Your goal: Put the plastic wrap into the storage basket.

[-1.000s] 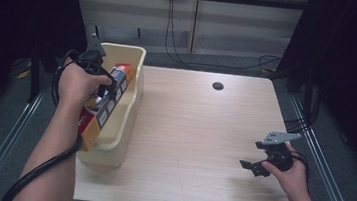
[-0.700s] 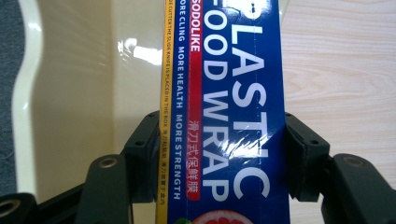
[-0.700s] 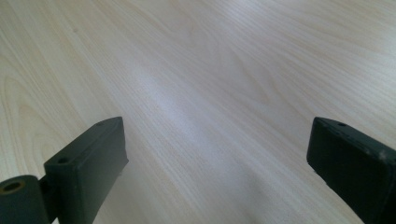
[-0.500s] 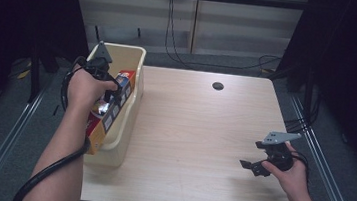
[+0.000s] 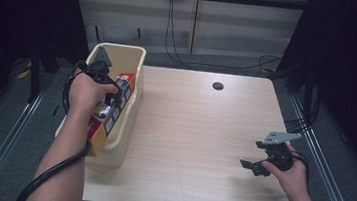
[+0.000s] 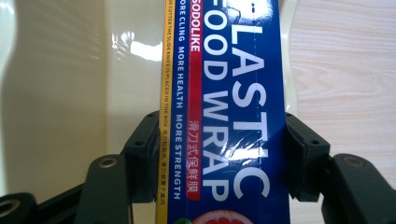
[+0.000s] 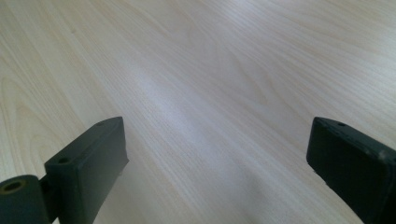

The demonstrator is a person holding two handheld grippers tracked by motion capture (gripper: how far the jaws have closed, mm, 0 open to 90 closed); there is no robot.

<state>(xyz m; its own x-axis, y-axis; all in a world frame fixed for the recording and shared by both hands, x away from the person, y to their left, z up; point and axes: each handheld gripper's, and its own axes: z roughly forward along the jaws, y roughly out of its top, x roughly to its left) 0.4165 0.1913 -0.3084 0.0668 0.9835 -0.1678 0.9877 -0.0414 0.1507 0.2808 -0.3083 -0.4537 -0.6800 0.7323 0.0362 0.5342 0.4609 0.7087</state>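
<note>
Tabletop point(image 5: 197, 142) of pale wood spans the high view, a dark round hole point(image 5: 217, 86) toward twelve o'clock; cream bin point(image 5: 126, 125) stands along its nine o'clock edge; inside the bin a long plastic wrap box point(image 5: 115, 111) lies lengthwise against the wall nearest the table's middle; left gripper point(image 5: 108, 104), above the bin, has both pads clamped on the box's long sides point(image 6: 224, 140); right gripper point(image 5: 251, 166) hovers near four o'clock, jaws wide apart over bare wood point(image 7: 215, 140), holding nothing.

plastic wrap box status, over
Left gripper shut on plastic wrap box, over beige bin. Right gripper open, above table. Nothing in the way.
</note>
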